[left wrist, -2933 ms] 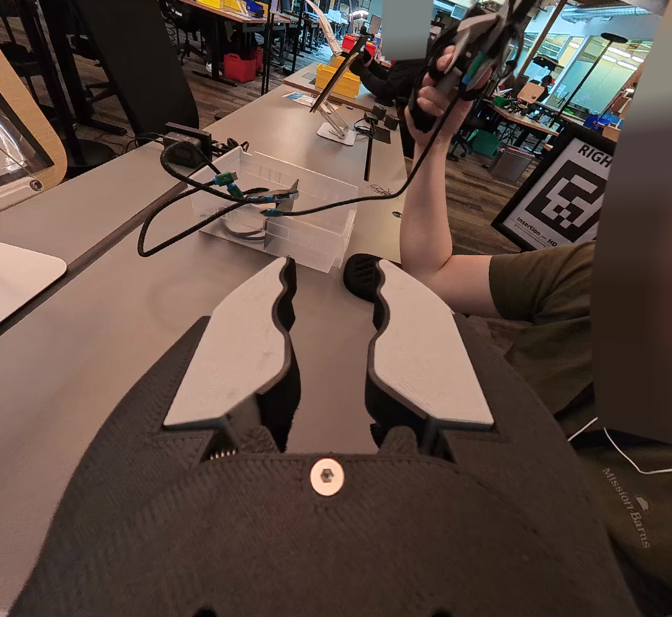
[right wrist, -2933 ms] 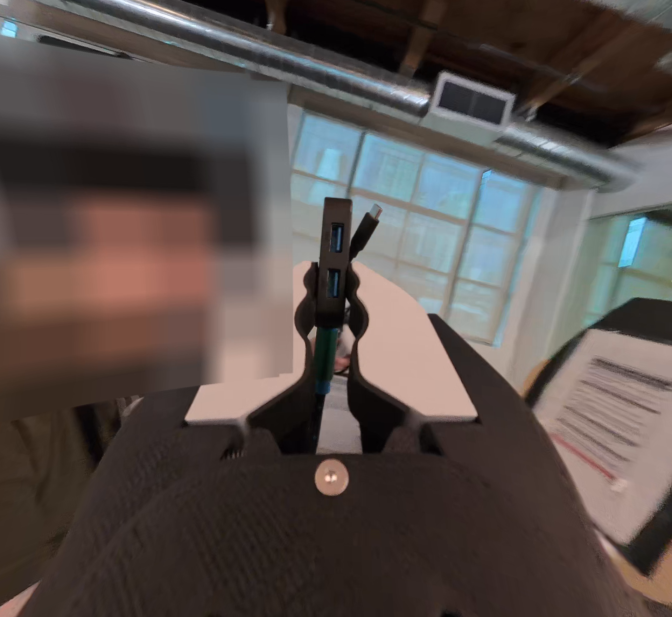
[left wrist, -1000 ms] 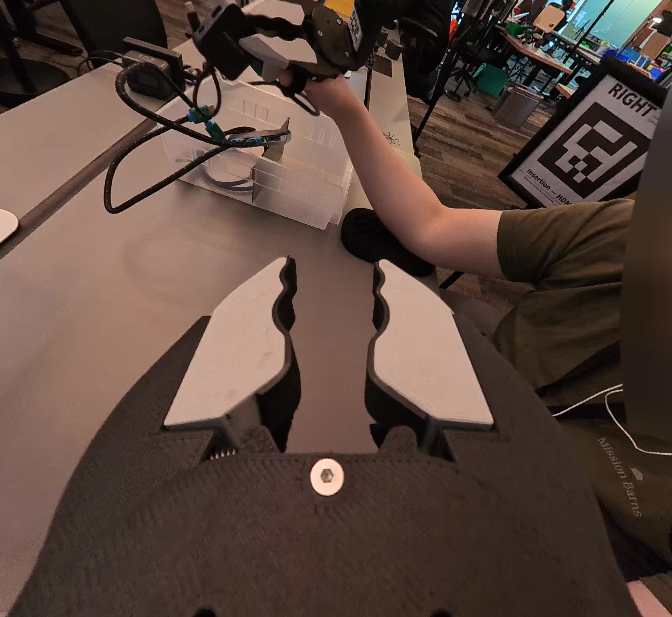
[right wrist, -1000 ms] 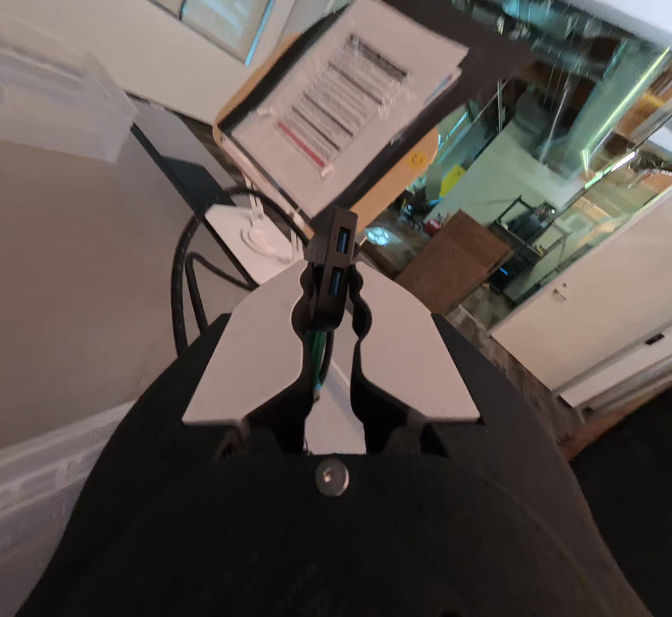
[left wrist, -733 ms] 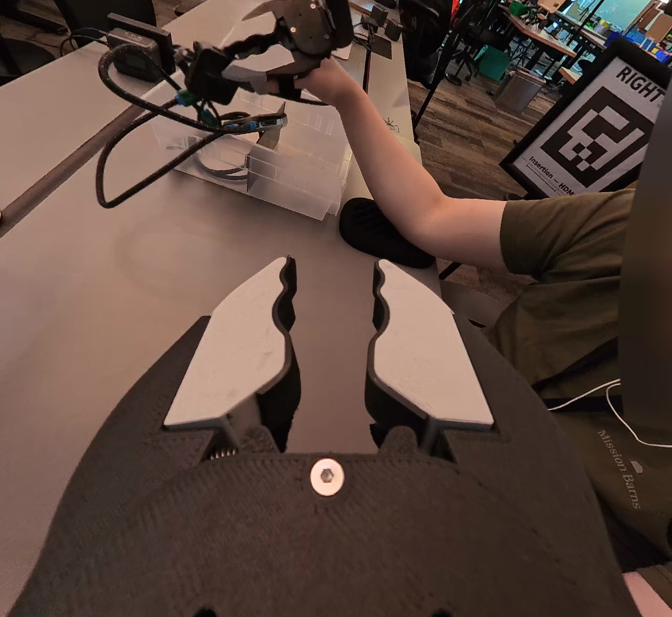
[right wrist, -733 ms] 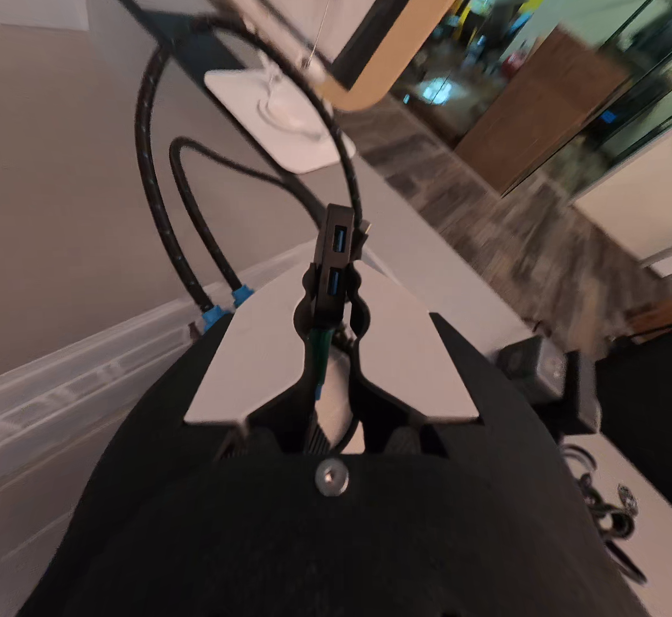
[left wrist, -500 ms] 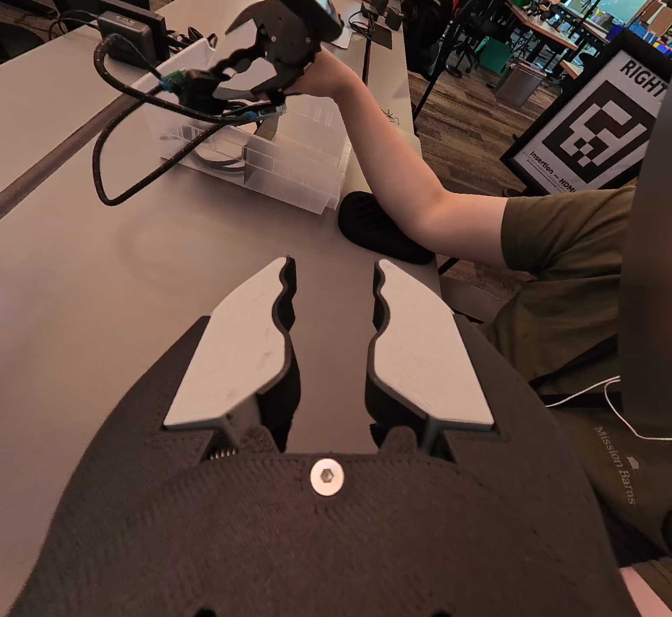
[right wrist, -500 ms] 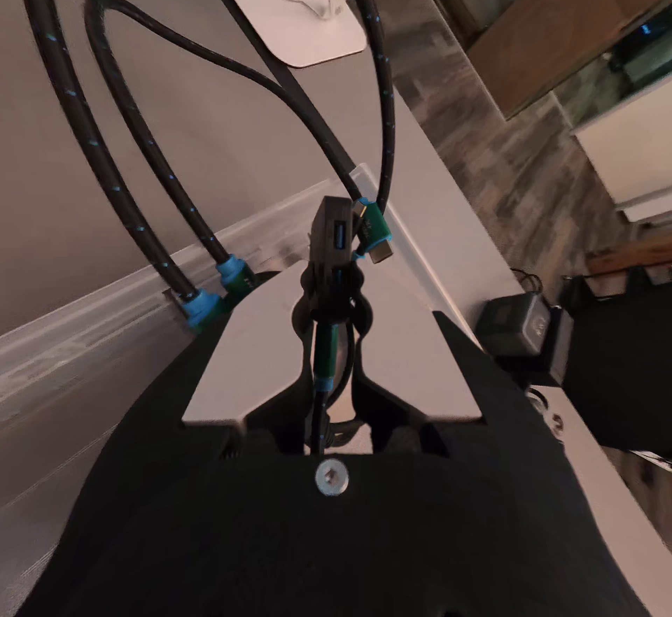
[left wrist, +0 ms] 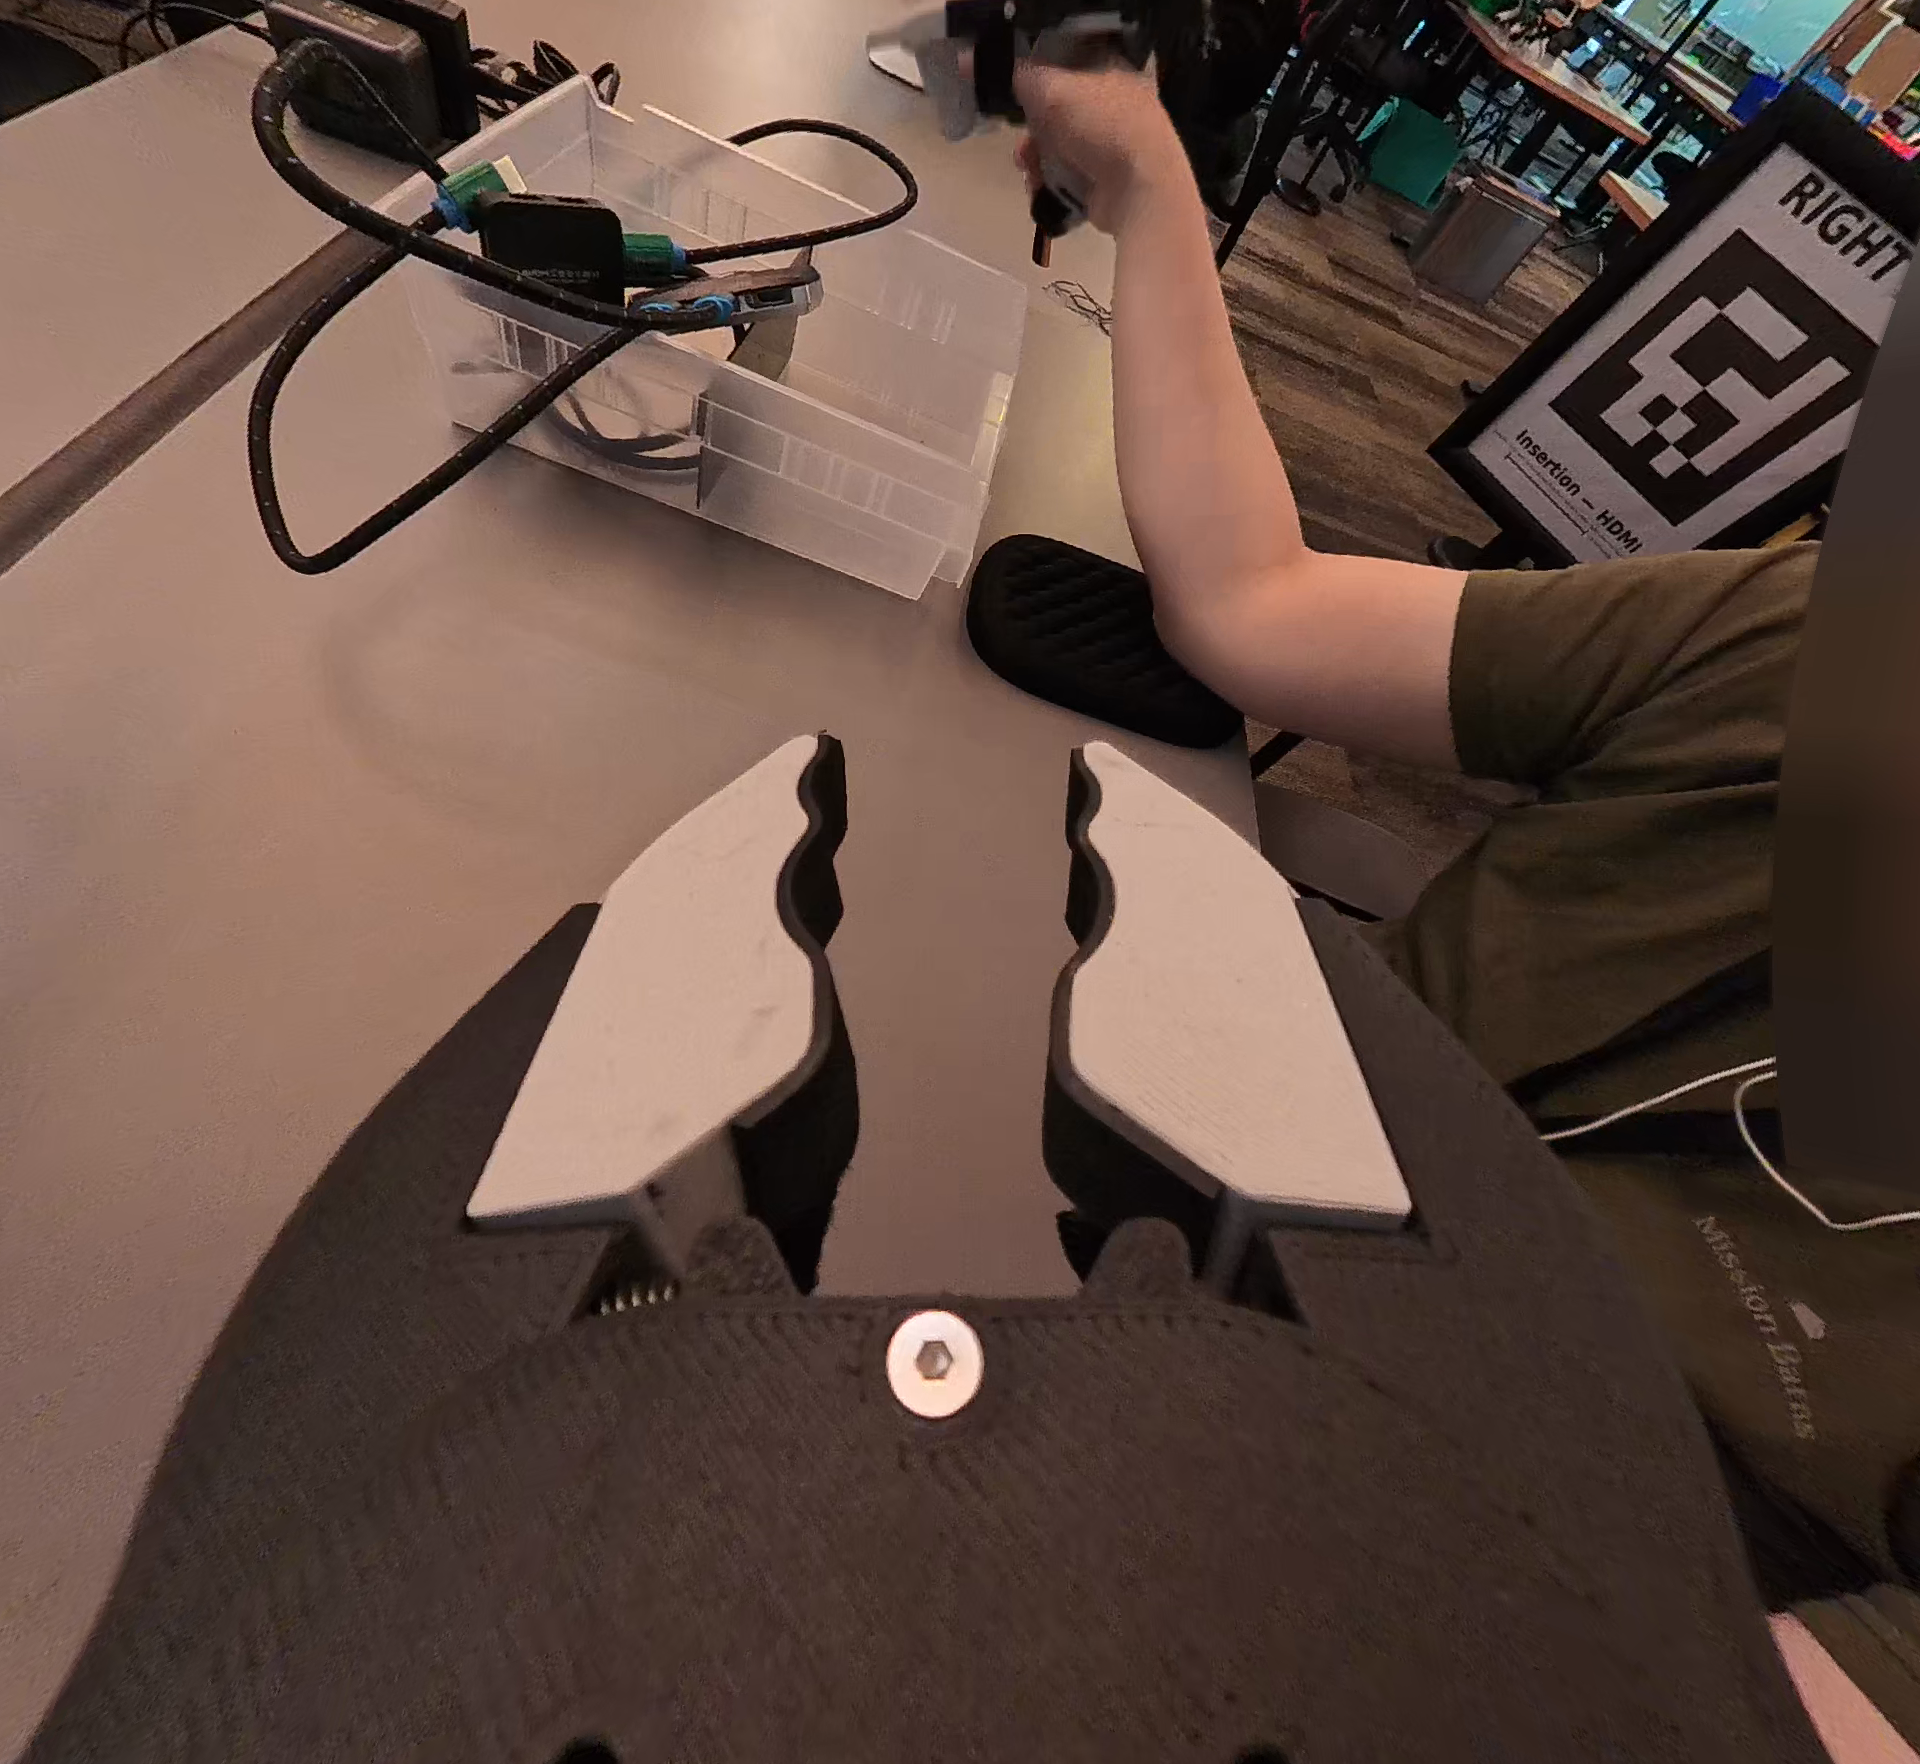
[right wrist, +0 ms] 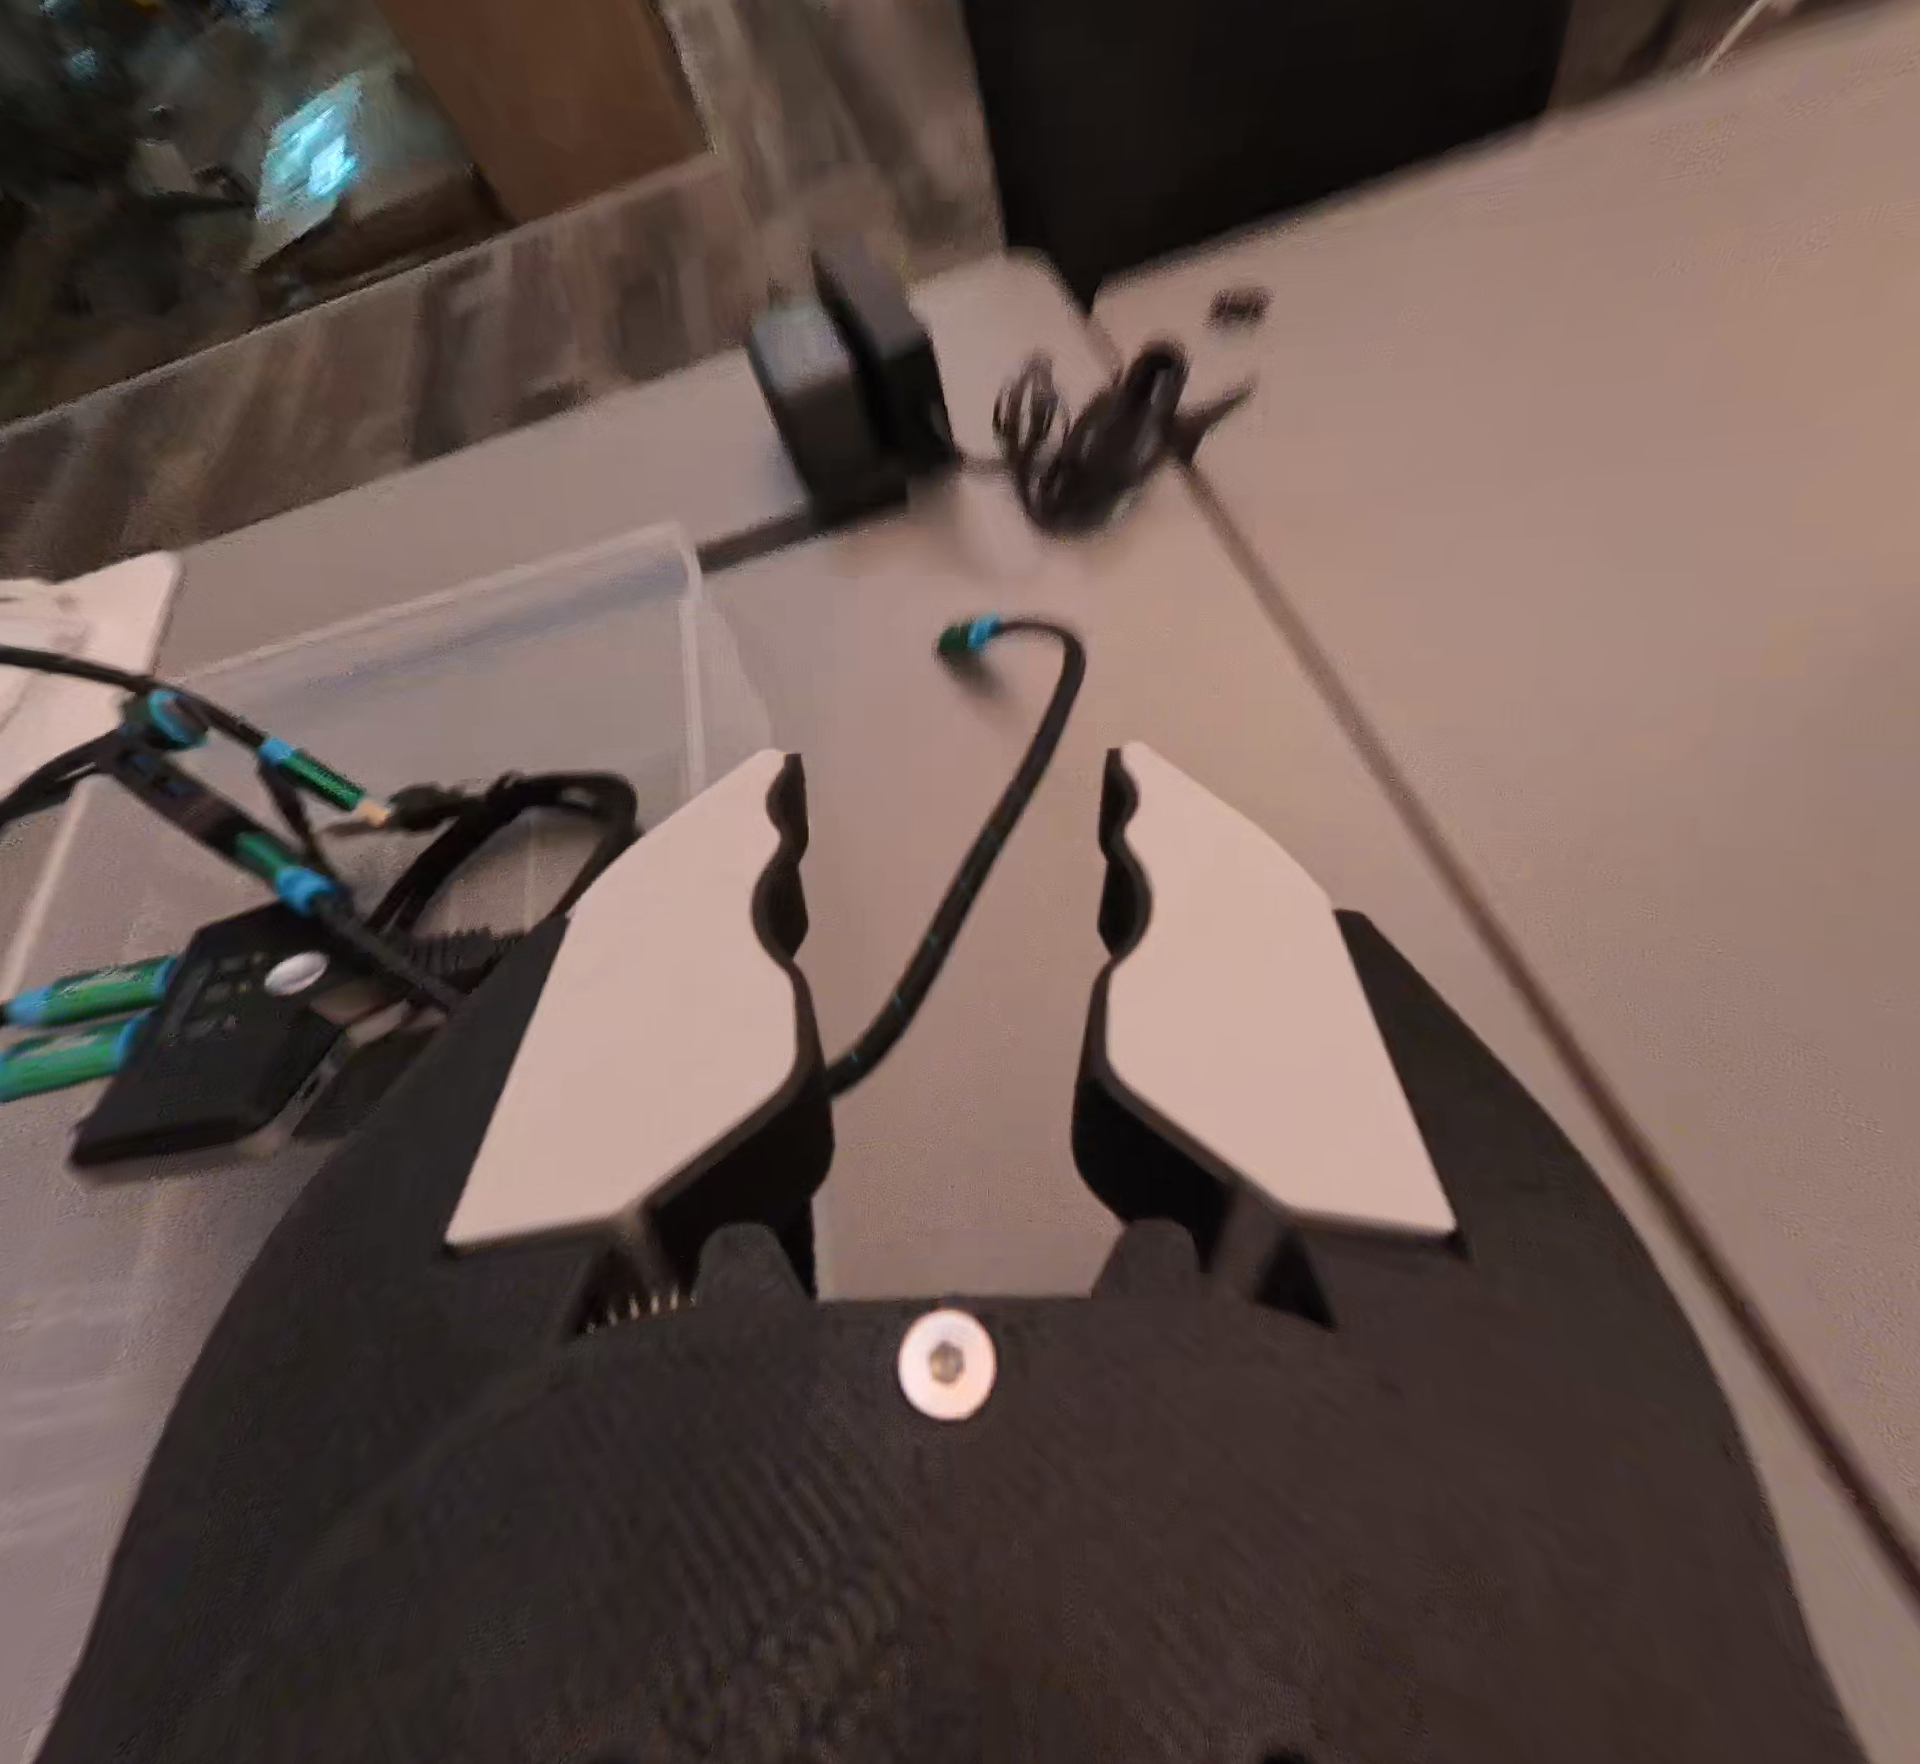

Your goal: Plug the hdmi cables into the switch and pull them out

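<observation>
Grey desk (left wrist: 260,779) fills the foreground of a busy open workshop, with more desks and yellow bins far behind. Left gripper (left wrist: 951,769) hovers low over bare desk, jaws parted with nothing between them. Over at the clear plastic bin (left wrist: 883,426), the black switch (left wrist: 551,249) sits on the bin's near-left corner, tangled in braided black hdmi cables (left wrist: 312,467); green-and-blue plugs (left wrist: 649,251) stick out on both its sides, and one cable loops down onto the desk. There is faint pale lettering on the switch's face, which I leave unread. Right gripper (left wrist: 997,52), blurred and raised in the person's hand (left wrist: 1091,145) beyond the bin, is empty; from its own camera the right gripper (right wrist: 954,769) shows its jaws wide apart, gripping nothing, though a loose cable (right wrist: 997,831) runs across the desk beneath the gap, its green plug end (right wrist: 961,639) lying free on the desk. The switch (right wrist: 208,1060) shows at the lower left there, two green plugs (right wrist: 73,1028) in its side. A black power brick (left wrist: 353,62) sits behind the bin. A framed sign (left wrist: 1704,374) with a big black-and-white square code and printed words stands at the right, near a black textured pad (left wrist: 1091,644).
</observation>
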The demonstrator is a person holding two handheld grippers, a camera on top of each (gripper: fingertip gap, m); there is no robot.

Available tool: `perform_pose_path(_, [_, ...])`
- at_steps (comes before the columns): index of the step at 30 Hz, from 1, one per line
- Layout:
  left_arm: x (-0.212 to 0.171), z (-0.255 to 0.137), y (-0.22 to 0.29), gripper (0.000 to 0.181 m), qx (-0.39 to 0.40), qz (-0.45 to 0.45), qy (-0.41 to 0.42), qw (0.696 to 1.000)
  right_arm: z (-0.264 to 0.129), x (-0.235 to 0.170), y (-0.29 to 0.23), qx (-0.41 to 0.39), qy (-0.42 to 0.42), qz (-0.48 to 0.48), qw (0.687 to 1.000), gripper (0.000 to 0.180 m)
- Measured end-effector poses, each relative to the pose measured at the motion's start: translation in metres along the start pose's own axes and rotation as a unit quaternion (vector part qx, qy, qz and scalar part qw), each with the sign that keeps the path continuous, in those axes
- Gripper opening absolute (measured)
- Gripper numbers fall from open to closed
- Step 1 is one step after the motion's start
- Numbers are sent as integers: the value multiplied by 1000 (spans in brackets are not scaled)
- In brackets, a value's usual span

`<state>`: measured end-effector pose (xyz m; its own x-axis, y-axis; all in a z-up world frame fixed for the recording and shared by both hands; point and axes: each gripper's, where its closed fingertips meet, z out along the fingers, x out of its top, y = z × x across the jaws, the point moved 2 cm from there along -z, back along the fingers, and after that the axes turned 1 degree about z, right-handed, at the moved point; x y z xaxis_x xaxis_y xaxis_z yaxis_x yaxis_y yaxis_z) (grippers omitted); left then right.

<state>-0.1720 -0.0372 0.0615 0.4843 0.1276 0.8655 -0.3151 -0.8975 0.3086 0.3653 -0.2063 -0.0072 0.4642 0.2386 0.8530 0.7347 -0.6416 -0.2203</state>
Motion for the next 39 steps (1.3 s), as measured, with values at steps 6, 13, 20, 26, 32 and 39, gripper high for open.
perform_pose_path(6, [-6,8,-4,40,-2,-9,-17,1000,39,-36,-5,102,-80,133,983,45])
perform_pose_path(13, [-6,10,-2,40,-5,-10,-22,1000,42,-31,-21,117,-80,113,983,20])
perform_pose_path(20, [-6,9,0,39,-6,-5,-22,1000,28,-12,-40,142,-40,40,988,7])
perform_pose_path(26, [-5,7,1,38,-7,-3,-21,1000,-7,32,-82,208,99,-56,971,6])
perform_pose_path(32, [-6,7,2,38,-9,-3,-23,1000,-17,17,-94,203,36,-146,968,7])
perform_pose_path(39, [-7,9,1,38,-13,-6,-28,1000,-28,5,-108,193,-17,-209,959,7])
